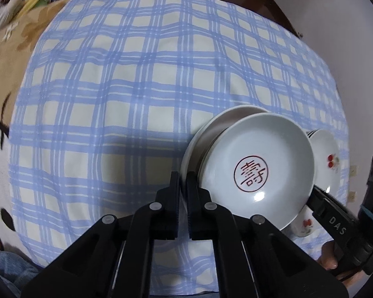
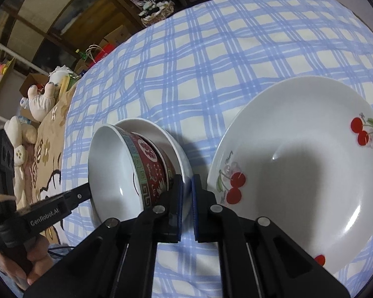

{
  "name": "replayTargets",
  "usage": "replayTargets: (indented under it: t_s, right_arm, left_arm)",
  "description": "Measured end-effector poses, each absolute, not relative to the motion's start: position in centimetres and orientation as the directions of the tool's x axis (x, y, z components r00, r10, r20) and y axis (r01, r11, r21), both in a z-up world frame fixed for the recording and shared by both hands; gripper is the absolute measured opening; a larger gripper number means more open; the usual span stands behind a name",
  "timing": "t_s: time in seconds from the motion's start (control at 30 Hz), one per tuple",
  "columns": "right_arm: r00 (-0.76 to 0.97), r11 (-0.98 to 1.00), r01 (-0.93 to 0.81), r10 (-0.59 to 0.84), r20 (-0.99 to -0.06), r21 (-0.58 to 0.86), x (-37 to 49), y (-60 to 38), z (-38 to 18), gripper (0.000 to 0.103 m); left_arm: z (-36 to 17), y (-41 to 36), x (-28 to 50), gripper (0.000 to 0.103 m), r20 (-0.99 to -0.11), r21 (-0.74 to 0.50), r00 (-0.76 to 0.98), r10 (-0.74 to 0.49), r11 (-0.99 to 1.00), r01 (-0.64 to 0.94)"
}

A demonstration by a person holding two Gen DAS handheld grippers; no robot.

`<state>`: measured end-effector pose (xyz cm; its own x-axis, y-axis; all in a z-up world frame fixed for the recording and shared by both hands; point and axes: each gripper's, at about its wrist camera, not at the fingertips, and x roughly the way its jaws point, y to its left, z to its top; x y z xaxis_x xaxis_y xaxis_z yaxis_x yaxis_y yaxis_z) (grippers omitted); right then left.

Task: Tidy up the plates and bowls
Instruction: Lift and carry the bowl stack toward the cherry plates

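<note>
**Plates and bowls: partly stacked on the checked cloth**

Bowl with red seal mark (image 1: pixel 257 167), patterned red outside, tilted in a stack of white dishes (image 1: pixel 204 134). Cherry plate (image 2: pixel 303 171) lies beside it, separate. Left gripper (image 1: pixel 183 181) pinches the stack's near rim; right gripper (image 2: pixel 185 186) pinches its opposite rim. Remaining, likely: level the stack, join the cherry plate.

Glossy glazed ceramic bowl (image 1: pixel 258 168) and cherry plate (image 2: pixel 301 173) on matt cloth (image 1: pixel 126 79).
</note>
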<state>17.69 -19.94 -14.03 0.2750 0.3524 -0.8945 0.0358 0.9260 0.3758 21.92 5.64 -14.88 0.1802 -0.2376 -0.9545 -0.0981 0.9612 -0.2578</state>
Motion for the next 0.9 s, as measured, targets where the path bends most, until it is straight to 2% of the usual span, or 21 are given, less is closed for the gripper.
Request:
replayTargets:
  t_s: [0.17,0.9]
  right_arm:
    - [0.273,0.945,0.022,0.307,-0.912,0.325,17.7,-19.5,-13.8,0.008]
    - [0.264,0.949,0.006,0.303,-0.916,0.315,17.6,-19.7,-13.0,0.007]
  left_arm:
    - [-14.8,6.5,21.4,0.004,-0.945,-0.295,0.177,-0.276,0.951,-0.096]
    - [-13.7,6.8,20.7,0.005,-0.940,-0.312,0.172,-0.294,0.946,-0.088]
